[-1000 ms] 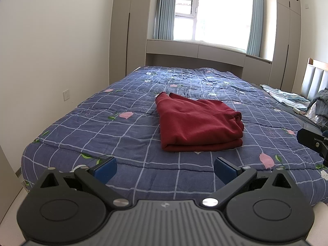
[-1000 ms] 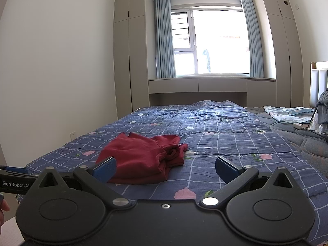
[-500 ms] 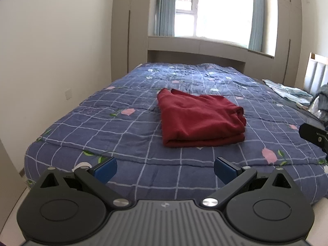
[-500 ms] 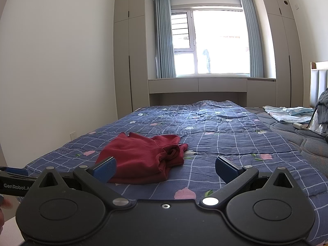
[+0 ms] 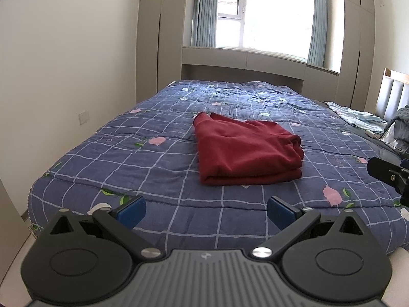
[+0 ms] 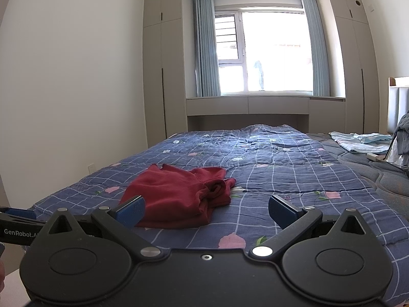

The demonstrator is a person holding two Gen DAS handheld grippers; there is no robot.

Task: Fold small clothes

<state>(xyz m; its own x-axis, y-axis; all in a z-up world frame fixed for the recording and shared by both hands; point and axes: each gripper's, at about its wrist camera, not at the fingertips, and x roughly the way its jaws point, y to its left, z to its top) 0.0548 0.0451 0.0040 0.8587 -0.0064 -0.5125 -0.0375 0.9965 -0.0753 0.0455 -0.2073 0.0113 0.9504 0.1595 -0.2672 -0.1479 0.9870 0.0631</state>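
Observation:
A dark red garment [image 5: 242, 151] lies folded in a neat stack on the blue checked quilt [image 5: 127, 158] of the bed. It also shows in the right wrist view [image 6: 179, 197], left of centre. My left gripper [image 5: 205, 209] is open and empty, held back from the bed's near edge, short of the garment. My right gripper [image 6: 205, 208] is open and empty too, held low at the bed's foot, to the right of the garment. The right gripper's tip shows at the right edge of the left wrist view [image 5: 388, 174].
Light blue clothes [image 6: 363, 142] and a grey pile [image 6: 402, 138] lie at the far right near the headboard [image 5: 393, 92]. White walls stand on the left, wardrobes and a window [image 6: 263, 53] at the back.
The left gripper has tilted up and drawn back a little, so the garment sits lower and farther in its view. The right gripper has hardly moved. Both stay open.

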